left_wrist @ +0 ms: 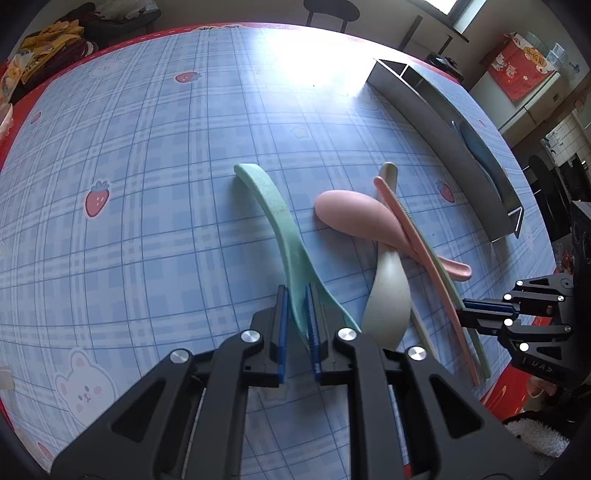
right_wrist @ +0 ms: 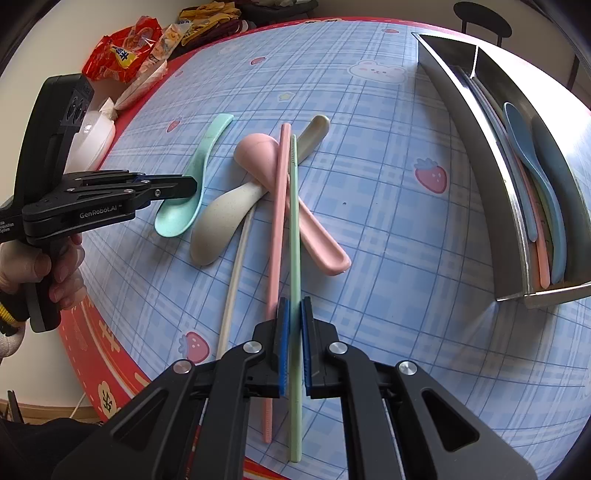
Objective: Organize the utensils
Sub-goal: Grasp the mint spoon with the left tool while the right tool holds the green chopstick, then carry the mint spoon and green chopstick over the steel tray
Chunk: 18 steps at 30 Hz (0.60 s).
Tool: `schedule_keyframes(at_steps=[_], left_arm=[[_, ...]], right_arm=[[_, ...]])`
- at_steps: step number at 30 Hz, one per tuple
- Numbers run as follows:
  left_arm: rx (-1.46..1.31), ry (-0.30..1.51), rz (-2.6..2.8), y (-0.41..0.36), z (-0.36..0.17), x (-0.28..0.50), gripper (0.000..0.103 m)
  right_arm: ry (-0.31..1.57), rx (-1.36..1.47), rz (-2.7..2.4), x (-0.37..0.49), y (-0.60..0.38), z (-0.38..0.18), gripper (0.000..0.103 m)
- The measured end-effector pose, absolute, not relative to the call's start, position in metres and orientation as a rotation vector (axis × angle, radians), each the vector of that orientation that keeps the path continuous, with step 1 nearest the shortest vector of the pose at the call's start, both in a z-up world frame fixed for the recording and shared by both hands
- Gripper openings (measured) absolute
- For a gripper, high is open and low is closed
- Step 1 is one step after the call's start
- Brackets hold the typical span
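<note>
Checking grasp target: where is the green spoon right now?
In both views, the green spoon lies on the table's left side beside the beige spoon, its neck pinched by the left gripper.

Counter (left_wrist: 147, 147) is covered by a blue plaid cloth printed with strawberries and rabbits, with a red border. A red snack bag (right_wrist: 122, 55) lies at the far left edge, yellow packets (right_wrist: 210, 14) beside it, and a white lamp-like item (right_wrist: 92, 140) nearer; its identity cannot be confirmed. A dark chair (left_wrist: 330, 13) stands beyond the far edge. A red printed box (left_wrist: 521, 70) sits on a pale cabinet (left_wrist: 535, 107) at right. A window (left_wrist: 465, 14) admits strong glare onto the cloth.
</note>
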<state>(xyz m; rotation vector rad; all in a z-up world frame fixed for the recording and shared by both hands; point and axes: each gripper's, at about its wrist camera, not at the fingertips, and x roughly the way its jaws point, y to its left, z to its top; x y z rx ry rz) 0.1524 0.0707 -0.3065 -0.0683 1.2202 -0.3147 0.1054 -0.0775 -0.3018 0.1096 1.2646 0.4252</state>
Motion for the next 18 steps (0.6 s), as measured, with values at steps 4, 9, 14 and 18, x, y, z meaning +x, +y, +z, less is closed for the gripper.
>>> schedule_keyframes(at_steps=[4, 9, 14, 18], left_arm=[[-0.105, 1.210, -0.305, 0.070, -0.307, 0.158, 0.021], [-0.194, 1.194, -0.316, 0.070, -0.305, 0.169, 0.036], [-0.208, 1.194, -0.283, 0.071, -0.309, 0.178, 0.014], [-0.164, 1.193, -0.298, 0.066, -0.308, 0.173, 0.012]], right_arm=[[1.265, 0.109, 0.425, 0.105, -0.077, -0.302, 0.007], [1.263, 0.110, 0.426, 0.104, -0.078, -0.302, 0.007], [1.264, 0.113, 0.428, 0.105, -0.078, -0.302, 0.007], [1.263, 0.117, 0.430, 0.105, -0.079, -0.302, 0.007]])
